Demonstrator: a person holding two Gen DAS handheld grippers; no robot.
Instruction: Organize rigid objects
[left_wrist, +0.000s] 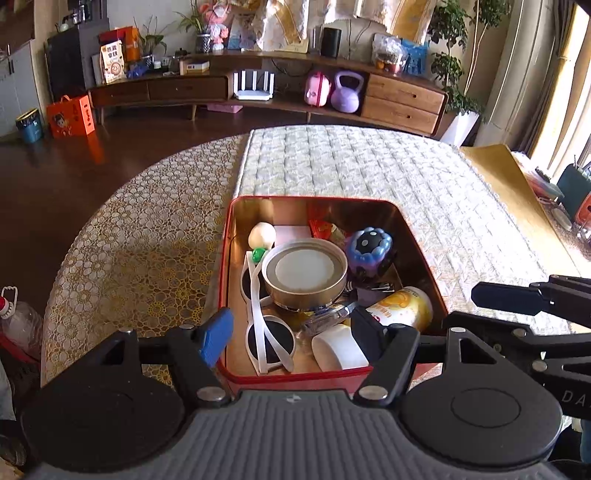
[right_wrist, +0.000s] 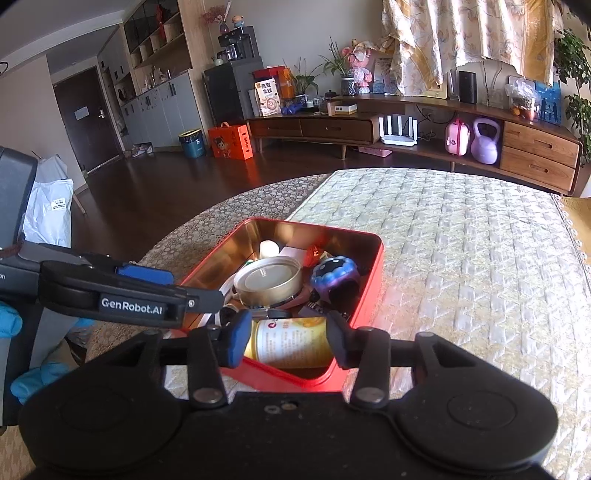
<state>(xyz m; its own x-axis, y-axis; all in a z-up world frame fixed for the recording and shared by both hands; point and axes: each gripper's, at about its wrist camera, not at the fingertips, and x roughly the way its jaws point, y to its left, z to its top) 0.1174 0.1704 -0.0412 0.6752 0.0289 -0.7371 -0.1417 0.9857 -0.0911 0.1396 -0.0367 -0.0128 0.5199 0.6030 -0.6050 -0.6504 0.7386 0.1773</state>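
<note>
Two claws are mine here, and both hang over the near end of a red rectangular metal tin (left_wrist: 236, 373) with a gold inside. My left claw (left_wrist: 291, 336) is spread wide, its blue-padded finger outside the tin's left wall and its black finger dipped inside, close against a white cylindrical cap (left_wrist: 338, 350). My right claw (right_wrist: 286, 341) is also spread, one finger on each side of a yellow-and-white labelled bottle (right_wrist: 291, 341) lying on its side at the tin's near end; I cannot tell whether the pads touch it.

White-framed round sunglasses (left_wrist: 264, 332) lie along the tin's left side. Just past them, in the middle, sits a round gold-rimmed metal lid (left_wrist: 304, 271) with a pale centre. Right of the lid sits a blue-and-purple flower-shaped toy (left_wrist: 369, 247). Toward the far wall lie a cream-coloured ball (left_wrist: 261, 234), a small green piece (left_wrist: 258, 253), a pale pink flat card (left_wrist: 291, 232) and a red wrapper (left_wrist: 321, 225).

The tin rests on a table (left_wrist: 369, 166) covered with a pale quilted cloth, beside a gold lace-patterned cloth (left_wrist: 147, 240). Well beyond stands a long wooden cabinet (left_wrist: 402, 101).
</note>
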